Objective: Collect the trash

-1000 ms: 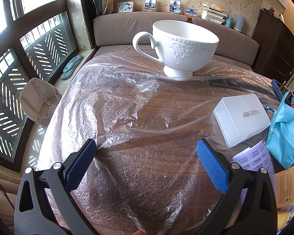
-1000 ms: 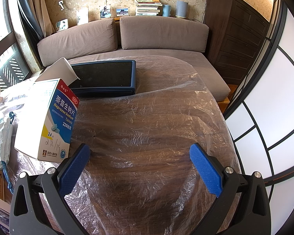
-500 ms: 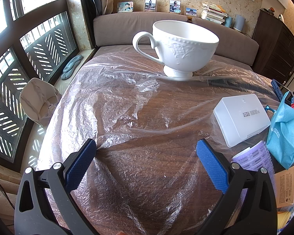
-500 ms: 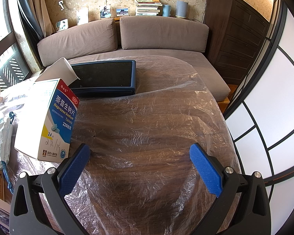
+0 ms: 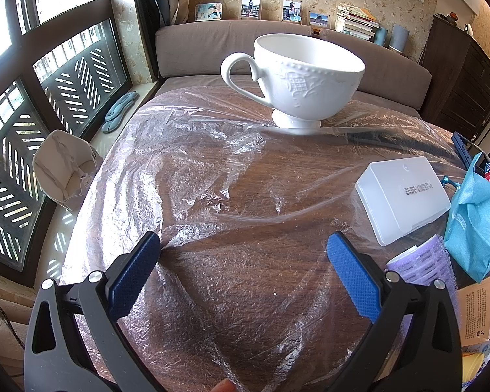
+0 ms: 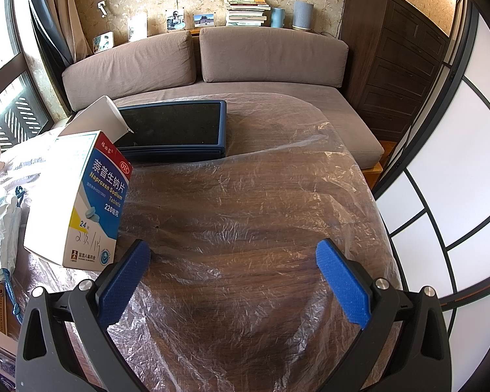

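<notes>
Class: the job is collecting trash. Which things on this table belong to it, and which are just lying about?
Likely trash: medicine box, blue pouch, open.
Just lying about: white cup, white case, hair roller, tablet.

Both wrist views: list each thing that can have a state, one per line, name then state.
left gripper: jaws open, empty, over the plastic film.
right gripper: jaws open, empty.
white teacup: upright on the table.
white plastic case: closed, lying flat.
medicine box: top flap open, tilted.
blue pouch: standing, crumpled.
tablet: screen dark, lying flat.
plastic film: spread over the table, wrinkled.
</notes>
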